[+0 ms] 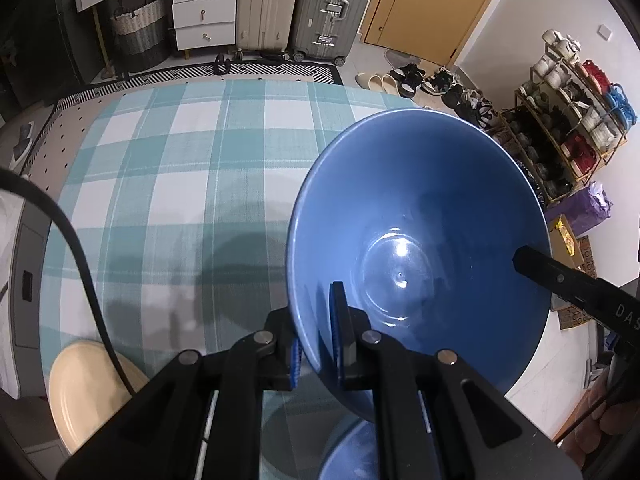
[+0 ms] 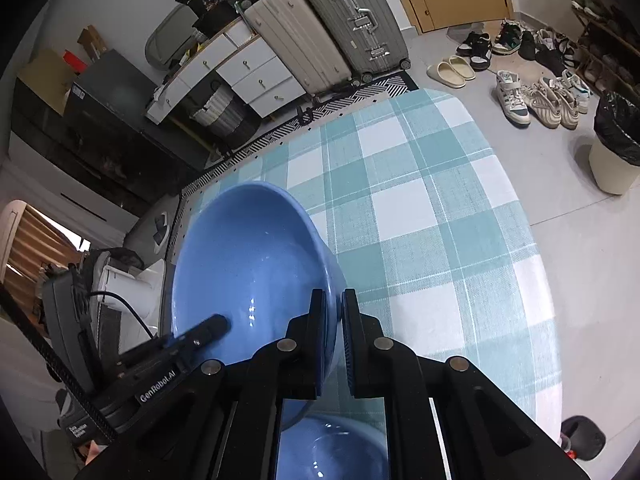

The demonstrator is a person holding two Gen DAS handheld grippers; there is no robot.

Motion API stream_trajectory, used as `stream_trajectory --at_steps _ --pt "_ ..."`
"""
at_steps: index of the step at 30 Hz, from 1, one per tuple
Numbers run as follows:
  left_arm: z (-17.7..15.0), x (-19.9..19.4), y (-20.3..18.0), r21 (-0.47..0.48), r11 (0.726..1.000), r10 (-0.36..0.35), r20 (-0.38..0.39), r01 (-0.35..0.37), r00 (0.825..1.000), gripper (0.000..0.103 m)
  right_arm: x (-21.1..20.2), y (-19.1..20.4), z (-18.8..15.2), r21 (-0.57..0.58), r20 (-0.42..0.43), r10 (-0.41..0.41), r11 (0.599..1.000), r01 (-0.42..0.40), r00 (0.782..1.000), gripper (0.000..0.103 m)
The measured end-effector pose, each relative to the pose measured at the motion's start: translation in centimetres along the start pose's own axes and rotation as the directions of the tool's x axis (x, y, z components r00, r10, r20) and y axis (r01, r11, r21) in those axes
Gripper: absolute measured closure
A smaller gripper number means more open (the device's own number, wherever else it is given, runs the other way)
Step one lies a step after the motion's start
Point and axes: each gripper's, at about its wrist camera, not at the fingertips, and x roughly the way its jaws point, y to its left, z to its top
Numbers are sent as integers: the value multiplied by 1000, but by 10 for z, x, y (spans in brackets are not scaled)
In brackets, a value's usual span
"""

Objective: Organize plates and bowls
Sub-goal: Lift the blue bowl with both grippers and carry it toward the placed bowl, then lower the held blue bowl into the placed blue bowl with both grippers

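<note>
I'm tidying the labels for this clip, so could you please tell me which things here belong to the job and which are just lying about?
Job: blue bowl, held by left gripper and right gripper; second blue bowl; cream plate.
Lying about: suitcases, shoes, bin.

Right gripper clamped on blue bowl rim — left gripper on opposite rim, checked tablecloth below

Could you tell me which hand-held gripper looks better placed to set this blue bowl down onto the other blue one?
Neither alone: the left hand-held gripper and right hand-held gripper each clamp the blue bowl rim, so both lower it together onto the second blue bowl below.
</note>
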Motion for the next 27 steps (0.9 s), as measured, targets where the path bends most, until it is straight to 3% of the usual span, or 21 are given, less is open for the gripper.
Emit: stream_trajectory --at_steps 23,27 --pt "-69 -59 -6 -26 998 -52 36 53 998 93 -79 28 -71 -55 34 -21 998 23 999 95" --pt "-85 -63 -6 -22 999 -28 41 29 999 94 -82 28 -88 -51 27 -17 999 18 999 95"
